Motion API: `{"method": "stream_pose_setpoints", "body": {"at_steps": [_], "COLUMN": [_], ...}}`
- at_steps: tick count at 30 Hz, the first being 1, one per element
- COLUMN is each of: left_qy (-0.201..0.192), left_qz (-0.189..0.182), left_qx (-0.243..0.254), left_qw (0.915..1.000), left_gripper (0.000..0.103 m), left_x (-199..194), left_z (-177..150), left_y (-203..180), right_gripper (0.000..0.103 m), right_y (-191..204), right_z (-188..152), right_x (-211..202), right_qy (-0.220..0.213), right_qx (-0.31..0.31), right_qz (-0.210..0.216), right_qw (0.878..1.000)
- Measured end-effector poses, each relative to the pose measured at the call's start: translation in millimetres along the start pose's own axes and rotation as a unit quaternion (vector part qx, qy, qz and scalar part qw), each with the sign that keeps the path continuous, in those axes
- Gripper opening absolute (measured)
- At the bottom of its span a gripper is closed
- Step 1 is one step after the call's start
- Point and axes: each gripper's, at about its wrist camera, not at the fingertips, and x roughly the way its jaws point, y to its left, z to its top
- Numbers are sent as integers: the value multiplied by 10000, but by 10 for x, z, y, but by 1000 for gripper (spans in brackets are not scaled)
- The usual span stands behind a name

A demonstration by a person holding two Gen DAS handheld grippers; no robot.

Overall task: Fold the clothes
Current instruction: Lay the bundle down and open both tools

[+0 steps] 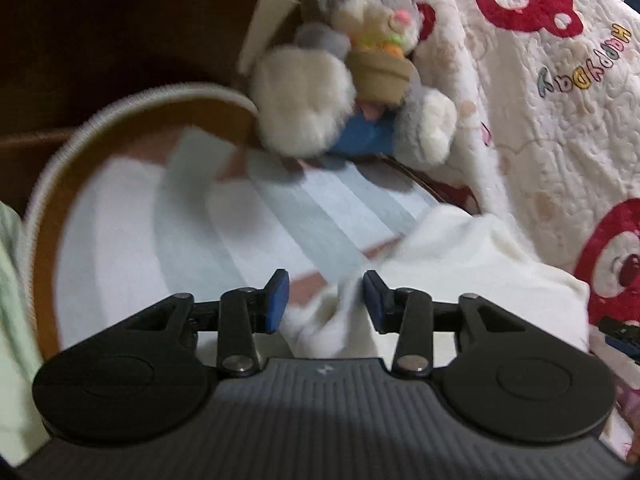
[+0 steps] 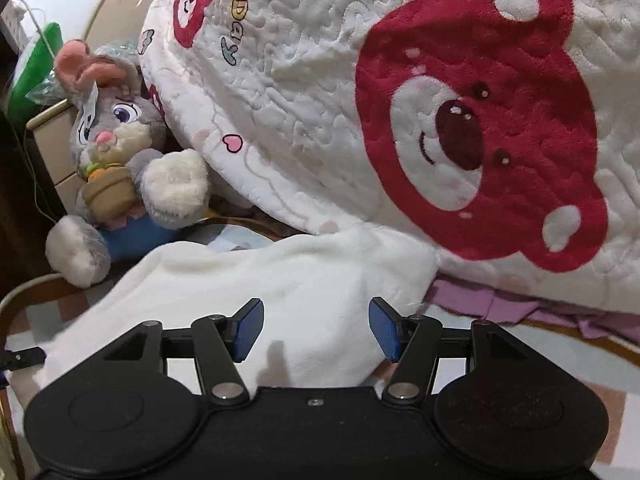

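The white garment (image 2: 280, 280) lies on the striped bed (image 1: 132, 216) beside the quilt (image 2: 320, 100), under both grippers, left (image 1: 325, 300) and right (image 2: 316, 328), whose jaws stand apart.

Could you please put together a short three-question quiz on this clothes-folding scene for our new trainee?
1. True or false: the plush rabbit holds a small brown pot.
2. Which thing lies directly ahead of the right gripper? A) the white fleece garment B) a green towel C) a pair of jeans
3. Fill in: the big quilt behind the garment bears a red ____ face.

Key:
1. True; the pot sits between its front paws.
2. A; the fleece spreads beneath and ahead of the open blue pads, and a bunch of it rises between the left gripper's pads too.
3. Bear.
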Motion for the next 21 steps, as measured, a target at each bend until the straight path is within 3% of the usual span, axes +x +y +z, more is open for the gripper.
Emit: {"method": "stream_pose_setpoints", "body": {"at_steps": [3, 5, 8, 10, 14, 17, 21], "left_qy": [-83, -149, -148, 24, 428, 694, 696], "left_qz": [-424, -877, -1687, -2067, -1621, -1460, -1554], "left_qx": [-232, -98, 14, 161, 289, 12, -43], "left_qw": [9988, 9960, 9856, 9783, 9854, 9868, 9854], "left_gripper": [34, 34, 28, 28, 28, 28, 28], "left_x": [-77, -139, -181, -165, -3, 118, 58], "left_z": [68, 82, 66, 31, -84, -150, -147], "left_y": [61, 4, -139, -259, -292, -198, -215], "right_gripper": [64, 64, 64, 64, 64, 59, 48], "right_y": [143, 293, 598, 855, 1226, 1247, 1266], "right_z": [25, 50, 43, -16, -116, -128, -216], "right_x": [126, 241, 403, 451, 553, 599, 252], "right_qy": [164, 348, 741, 907, 1070, 1150, 779], "right_qx": [-116, -193, -493, -1049, -1971, -1890, -1632], "right_qz": [285, 684, 1254, 1333, 1224, 1177, 1329], "right_qw": [9994, 9969, 9881, 9813, 9668, 9681, 9745]}}
